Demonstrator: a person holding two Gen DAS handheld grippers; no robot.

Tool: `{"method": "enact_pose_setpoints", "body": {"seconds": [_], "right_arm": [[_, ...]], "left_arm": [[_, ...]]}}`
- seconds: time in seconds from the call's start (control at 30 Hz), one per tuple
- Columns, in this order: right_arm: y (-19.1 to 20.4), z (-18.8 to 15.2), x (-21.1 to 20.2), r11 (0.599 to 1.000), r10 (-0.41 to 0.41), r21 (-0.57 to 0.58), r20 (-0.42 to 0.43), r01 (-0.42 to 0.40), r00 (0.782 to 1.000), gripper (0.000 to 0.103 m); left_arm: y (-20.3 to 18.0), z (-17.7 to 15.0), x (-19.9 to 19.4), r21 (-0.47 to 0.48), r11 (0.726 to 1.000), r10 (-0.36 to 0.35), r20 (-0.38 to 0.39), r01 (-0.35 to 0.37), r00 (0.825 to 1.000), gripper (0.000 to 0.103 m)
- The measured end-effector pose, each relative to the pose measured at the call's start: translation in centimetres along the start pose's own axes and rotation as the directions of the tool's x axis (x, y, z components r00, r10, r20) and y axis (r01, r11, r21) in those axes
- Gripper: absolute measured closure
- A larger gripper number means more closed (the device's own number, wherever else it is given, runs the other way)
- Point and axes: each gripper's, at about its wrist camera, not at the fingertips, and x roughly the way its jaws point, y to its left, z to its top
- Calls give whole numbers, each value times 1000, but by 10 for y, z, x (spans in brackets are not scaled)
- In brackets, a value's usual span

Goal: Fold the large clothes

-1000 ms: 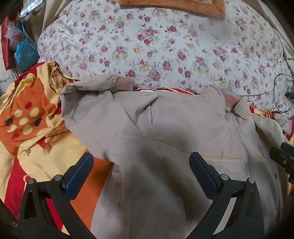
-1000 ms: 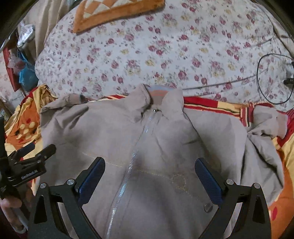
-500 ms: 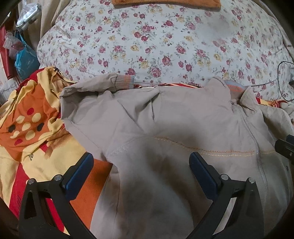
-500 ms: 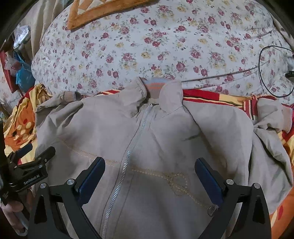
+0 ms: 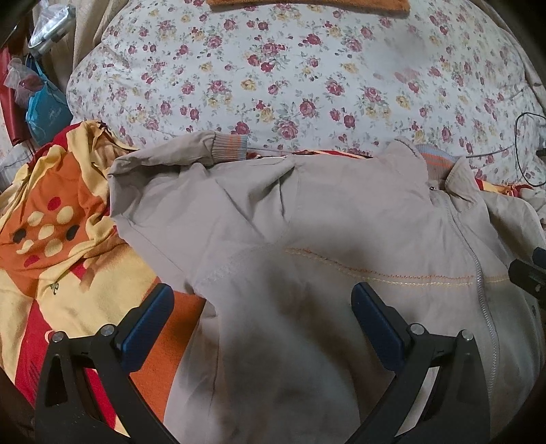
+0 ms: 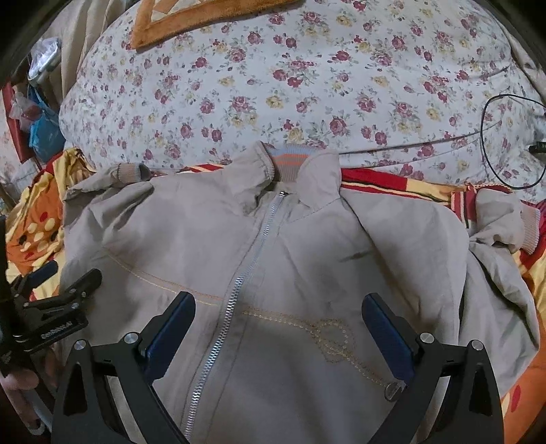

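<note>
A beige zip-up jacket (image 6: pixel 273 273) lies front-up on the bed, zipper closed, collar toward the floral quilt. Its left sleeve (image 5: pixel 177 160) is bent back along the top edge, striped cuff pointing right. The right sleeve (image 6: pixel 498 232) is bunched at the far right. My left gripper (image 5: pixel 262 317) hovers open over the jacket's left shoulder and armpit, holding nothing. My right gripper (image 6: pixel 278 328) hovers open above the chest, astride the zipper (image 6: pixel 239 290), also holding nothing. The left gripper (image 6: pixel 54 290) shows at the left edge of the right wrist view.
A floral quilt (image 6: pixel 307 85) rises behind the jacket. An orange, yellow and red blanket (image 5: pixel 54 239) lies beneath and to the left. A black cable (image 6: pixel 491 136) loops at the right. Bags (image 5: pixel 44 109) sit at the far left, an orange mat (image 6: pixel 191 17) at the top.
Both grippers have drawn back toward the near side and slightly left, so more of the jacket's collar and right sleeve shows. Both stayed open. The jacket has not moved.
</note>
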Motion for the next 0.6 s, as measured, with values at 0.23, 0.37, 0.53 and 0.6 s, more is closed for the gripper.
{"method": "enact_pose_setpoints", "body": {"seconds": [0.23,0.37,0.53,0.6], "right_arm": [[-2,-1,1,999,-37,0,0,37,999,4],[-1,-1,3,999,-45,-6,-7,45,999,4],[0,-1,3,999,-47,-11,-10,47,999,4],[0,-1,4,999,-47,-10,-11,47,999,4]], "left_arm": [[0,-1,1,-1,1000,3,1,-3,1000,0],[0,-1,1,-3,1000,2,1,-2,1000,0],[1,-1,2,-6,1000,1,0,-1,1000,0],[0,-2,2,-7,1000,2,-2,-2,1000,0]]}}
